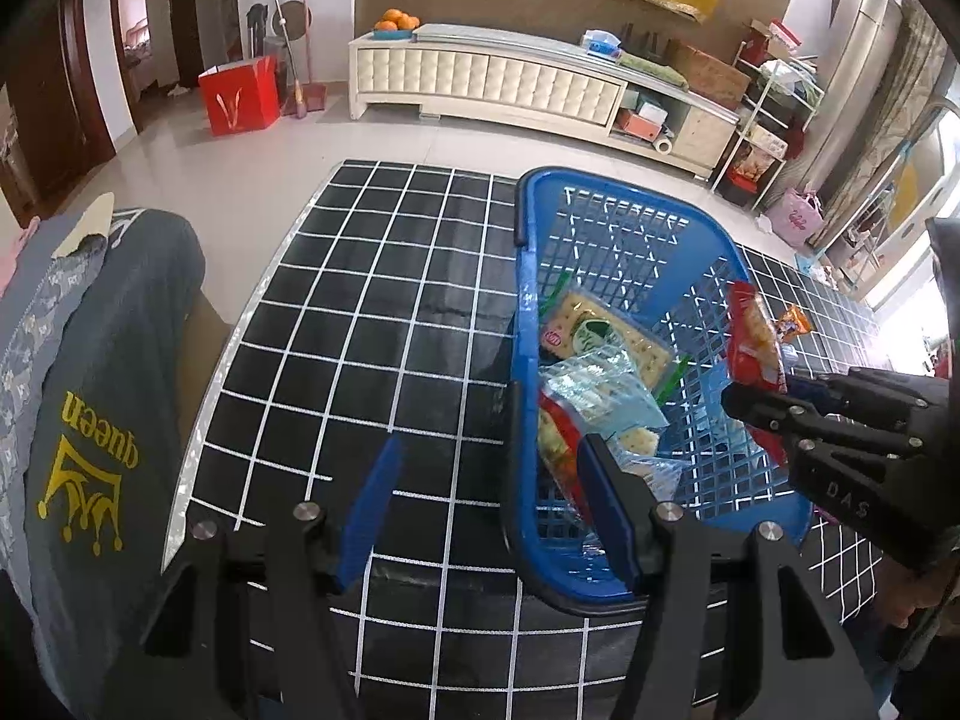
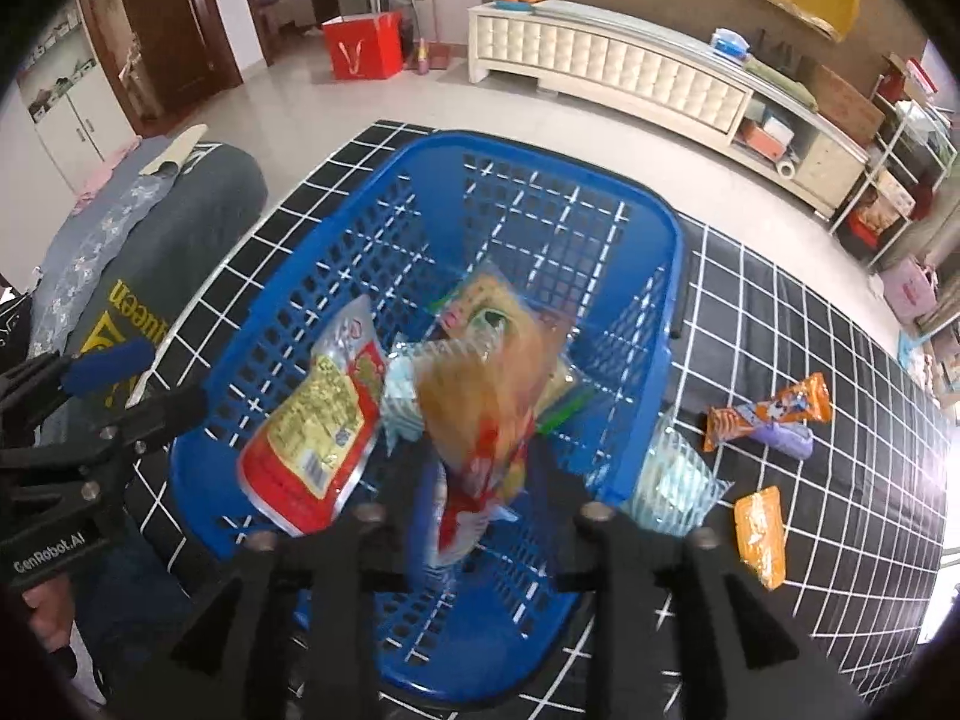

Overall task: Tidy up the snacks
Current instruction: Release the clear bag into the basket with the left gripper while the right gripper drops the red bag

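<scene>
Snacks are mostly piled in your blue basket, which sits on the black grid mat. Inside it there's a red-and-yellow pack on the left side and a cracker pack toward the far wall. Your right gripper hangs over the basket, jaws partly apart, with a blurry red-orange packet between them; can't tell if they're pressing on it. Your left gripper straddles the basket's left rim, half open, holding nothing. Right of the basket: a clear packet touching it, then orange bars.
</scene>
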### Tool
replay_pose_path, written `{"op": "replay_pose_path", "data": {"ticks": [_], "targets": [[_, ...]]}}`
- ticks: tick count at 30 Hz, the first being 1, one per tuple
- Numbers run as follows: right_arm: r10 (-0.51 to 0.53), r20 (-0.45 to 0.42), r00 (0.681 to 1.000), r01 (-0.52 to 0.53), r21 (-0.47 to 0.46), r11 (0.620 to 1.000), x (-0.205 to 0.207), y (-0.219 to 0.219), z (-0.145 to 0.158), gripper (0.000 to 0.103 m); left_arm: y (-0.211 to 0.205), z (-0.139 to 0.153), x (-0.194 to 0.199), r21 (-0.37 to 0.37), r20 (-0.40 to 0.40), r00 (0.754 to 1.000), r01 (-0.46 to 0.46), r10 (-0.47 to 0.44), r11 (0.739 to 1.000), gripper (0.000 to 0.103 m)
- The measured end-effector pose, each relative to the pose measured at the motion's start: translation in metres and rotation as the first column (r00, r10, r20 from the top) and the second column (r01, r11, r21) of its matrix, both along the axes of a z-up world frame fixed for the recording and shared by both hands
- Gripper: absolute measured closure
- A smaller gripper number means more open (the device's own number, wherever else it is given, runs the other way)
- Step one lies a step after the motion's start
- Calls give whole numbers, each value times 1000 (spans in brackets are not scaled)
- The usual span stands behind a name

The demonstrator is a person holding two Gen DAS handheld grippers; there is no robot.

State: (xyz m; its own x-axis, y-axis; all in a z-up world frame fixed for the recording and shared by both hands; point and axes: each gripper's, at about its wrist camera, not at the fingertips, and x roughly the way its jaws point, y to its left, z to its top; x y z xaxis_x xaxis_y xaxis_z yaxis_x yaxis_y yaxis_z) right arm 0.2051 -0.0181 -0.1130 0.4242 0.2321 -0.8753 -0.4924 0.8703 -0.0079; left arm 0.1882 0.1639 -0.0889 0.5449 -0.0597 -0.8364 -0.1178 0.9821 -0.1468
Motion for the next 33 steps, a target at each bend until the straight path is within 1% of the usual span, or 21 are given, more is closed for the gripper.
{"op": "replay_pose_path", "data": {"ticks": [1, 3, 4, 11, 13, 18, 21, 26, 31, 33], "targets": [[-9, 9, 1000, 9, -3, 1000, -1, -1, 1, 49, 0, 0, 0, 0, 0, 1000, 0, 0, 1000, 44], [-21, 32, 999, 21, 2, 1000, -4, -5, 4, 38, -2, 2, -1, 3, 2, 1000, -3, 3, 1000, 44], [-20, 34, 999, 20, 8, 1000, -5, -7, 5, 37, -1, 2, -1, 4, 2, 1000, -2, 2, 1000, 44], [-37, 22, 999, 36, 59, 998, -11, -30, 16, 36, -17, 9, -4, 25, 8, 1000, 23, -23, 999, 44], [-46, 23, 999, 44, 75, 996, -13, -39, 20, 36, -25, 14, -6, 28, 14, 999, 30, -30, 999, 44], [-76, 40, 996, 71, 109, 991, -21, -68, 34, 36, -46, 28, -12, 64, 37, 998, 58, -60, 996, 44], [-92, 47, 995, 86, 122, 989, -27, -88, 41, 36, -63, 38, -14, 97, 55, 995, 74, -79, 993, 44], [-129, 66, 989, 119, 138, 983, -37, -124, 55, 36, -89, 51, -19, 107, 73, 992, 96, -104, 990, 44], [-172, 73, 982, 160, 150, 976, -46, -160, 59, 35, -127, 59, -23, 144, 84, 985, 139, -152, 980, 43], [-190, 72, 979, 177, 154, 972, -50, -175, 58, 35, -141, 60, -23, 147, 86, 981, 158, -172, 976, 37]]}}
